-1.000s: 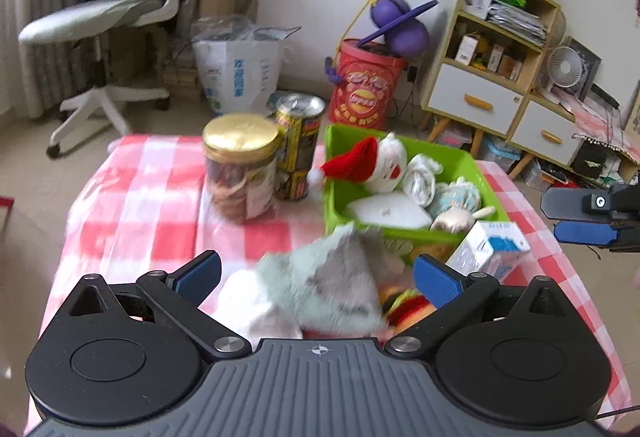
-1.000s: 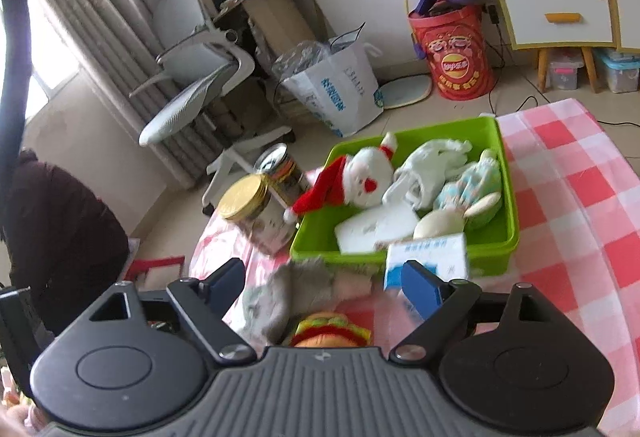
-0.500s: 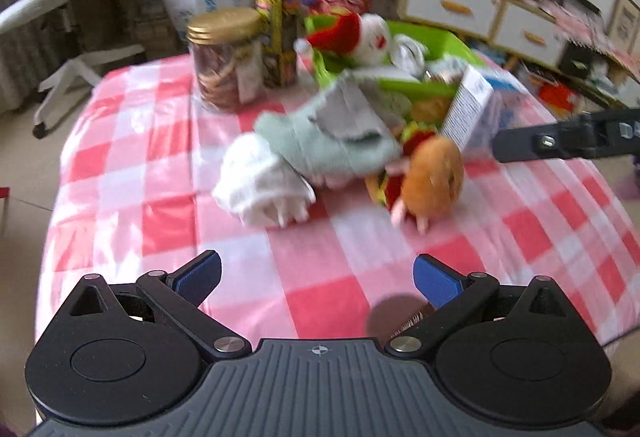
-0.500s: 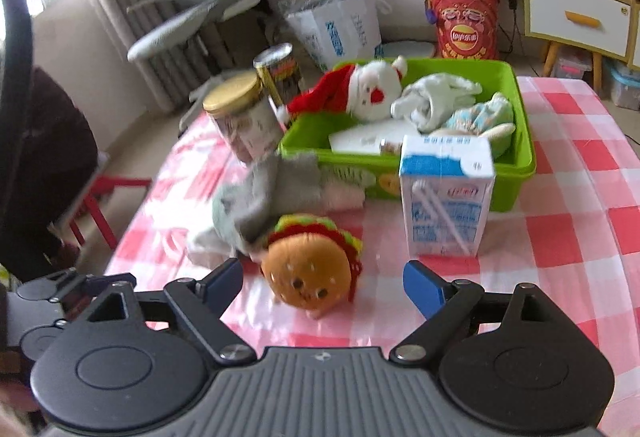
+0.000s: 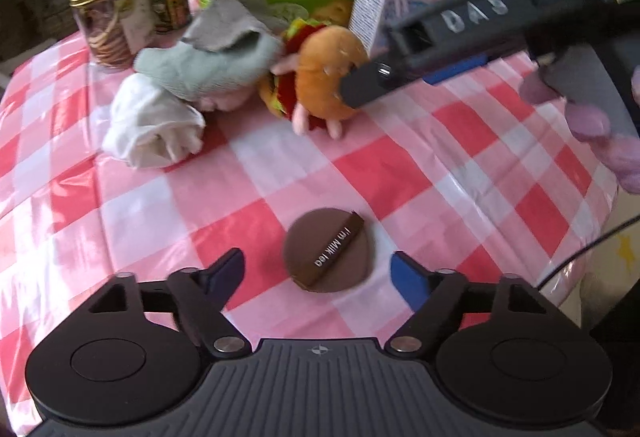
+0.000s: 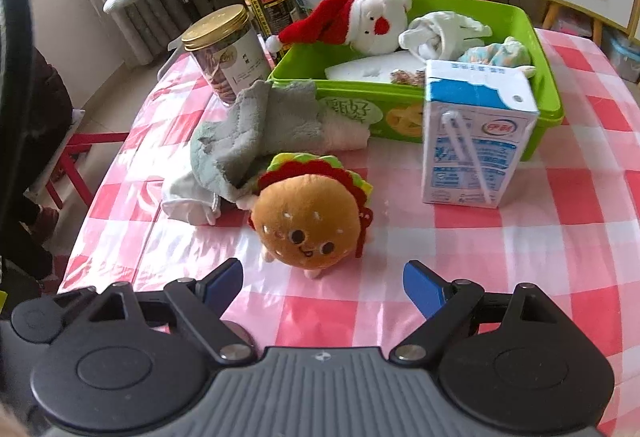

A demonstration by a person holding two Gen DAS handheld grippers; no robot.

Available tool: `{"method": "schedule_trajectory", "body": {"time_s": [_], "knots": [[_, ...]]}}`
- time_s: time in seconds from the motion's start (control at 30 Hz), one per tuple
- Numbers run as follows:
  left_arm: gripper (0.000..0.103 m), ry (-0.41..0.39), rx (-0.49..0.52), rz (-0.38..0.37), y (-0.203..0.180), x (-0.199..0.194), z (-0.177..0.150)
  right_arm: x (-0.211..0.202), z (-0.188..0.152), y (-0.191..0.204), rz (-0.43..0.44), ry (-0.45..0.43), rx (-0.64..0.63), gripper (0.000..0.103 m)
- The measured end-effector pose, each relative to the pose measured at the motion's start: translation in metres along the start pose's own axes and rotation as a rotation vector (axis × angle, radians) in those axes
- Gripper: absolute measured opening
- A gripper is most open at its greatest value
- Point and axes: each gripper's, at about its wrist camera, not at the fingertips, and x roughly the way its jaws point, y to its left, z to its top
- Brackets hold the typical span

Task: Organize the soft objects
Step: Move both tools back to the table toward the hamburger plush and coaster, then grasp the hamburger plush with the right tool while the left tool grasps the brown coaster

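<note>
Right tongs [image 6: 323, 279]: jaws wide apart, holding nothing, low over the tabletop [image 6: 500, 277]. Burger plush [image 6: 308, 217] sits just ahead at 12 o'clock, face toward the camera, between the two finger lines but touching neither.

Left tongs [image 5: 316, 273]: jaws wide, empty. A brown round puff [image 5: 329, 250] with a strap across it lies flat on the checked cloth between the fingertips; contact with either tip cannot be told from this view, probably none.

From the left wrist view the right tongs cross in from 2 o'clock, dark body close beside the burger plush [image 5: 324, 73]; that frame is motion-blurred.

Outward from the burger, right wrist view:
- grey-green towel [image 6: 256, 133] at 11 o'clock, draped over a white cloth bundle [image 6: 188, 197], edge touching the burger
- milk carton [image 6: 476, 133] upright at 1 o'clock, just in front of the green bin [image 6: 540, 49]
- bin holds a Santa plush [image 6: 360, 21], hat hanging over the left rim, white gloves [image 6: 440, 31], a patterned soft item [image 6: 500, 51]
- cookie jar [image 6: 228, 53] and tin can [image 6: 272, 5] stand at 11 o'clock, left of the bin
</note>
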Motion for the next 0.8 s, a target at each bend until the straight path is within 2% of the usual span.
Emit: {"method": "schedule_trajectory", "body": {"time_s": [0.17,0.23,0.37,0.53,0.6,0.7,0.8], "knots": [[0.059,0.010,0.034,0.028,-0.002,0.012,0.000,0.008,-0.001,0.010,0.007,-0.013,-0.032,0.066],[0.059,0.001,0.042,0.032,-0.002,0.014,-0.001,0.011,-0.001,0.013,0.004,-0.025,-0.049,0.066],[0.051,-0.026,0.057,0.033,-0.002,0.013,-0.001,0.017,-0.003,0.017,-0.007,-0.059,-0.077,0.066],[0.050,-0.042,0.058,0.031,0.000,0.013,-0.002,0.022,-0.003,0.016,-0.010,-0.091,-0.079,0.065],[0.050,-0.049,0.054,0.040,0.001,0.012,-0.001,0.023,-0.003,0.014,-0.012,-0.108,-0.081,0.060],[0.049,-0.060,0.036,0.055,0.005,0.011,0.001,0.025,-0.002,0.010,-0.003,-0.113,-0.072,0.040],[0.049,-0.073,0.004,0.083,0.012,0.010,0.005,0.024,0.001,0.003,0.033,-0.109,-0.043,0.034]]}}
